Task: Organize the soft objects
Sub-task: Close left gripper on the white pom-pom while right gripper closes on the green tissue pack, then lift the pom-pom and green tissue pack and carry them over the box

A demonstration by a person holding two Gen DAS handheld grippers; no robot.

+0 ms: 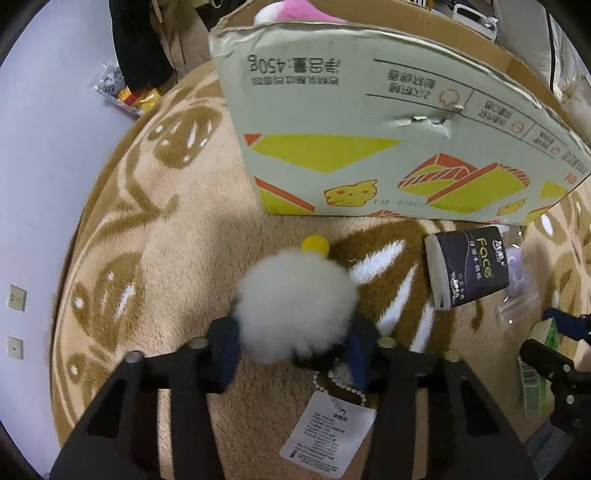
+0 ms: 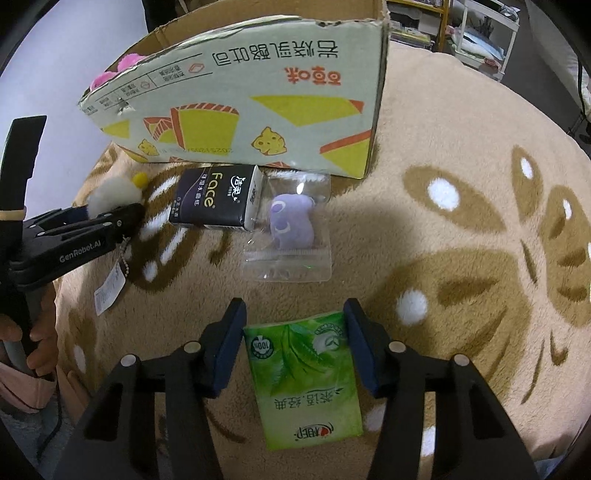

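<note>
The plush rug (image 2: 461, 155), beige with brown leaf shapes and white dots, fills both views. Past its left edge the left wrist view shows a pale floor (image 1: 44, 155), and a crinkled snack wrapper (image 1: 122, 92) lying there; the right wrist view instead shows white shelving (image 2: 480, 33) in the room beyond.

The cardboard box (image 1: 369, 147), printed with yellow and orange shapes, stands open-topped on the rug, a pink plush (image 1: 291, 11) showing over its rim. Only the right wrist view shows a clear zip bag (image 2: 291, 236) holding a small purple plush (image 2: 290, 218), lying just in front of the box and touching the dark "Face" tissue pack (image 2: 218, 199).

The green tissue pack (image 2: 306, 380) lies flat on the rug between the blue pads of the right gripper (image 2: 293, 343). The right pad sits against the pack's edge, the left one at or just off the other edge, so I cannot tell whether it is gripped.

The left gripper (image 1: 293, 347) is closed on a white fluffy pom-pom toy (image 1: 295, 306), its fur bulging between the pads. The toy rests on the rug in front of the box, with a yellow ball (image 1: 315, 245) on top. The left wrist view shows its bead chain and paper tag (image 1: 325, 432) lying on the rug below.
</note>
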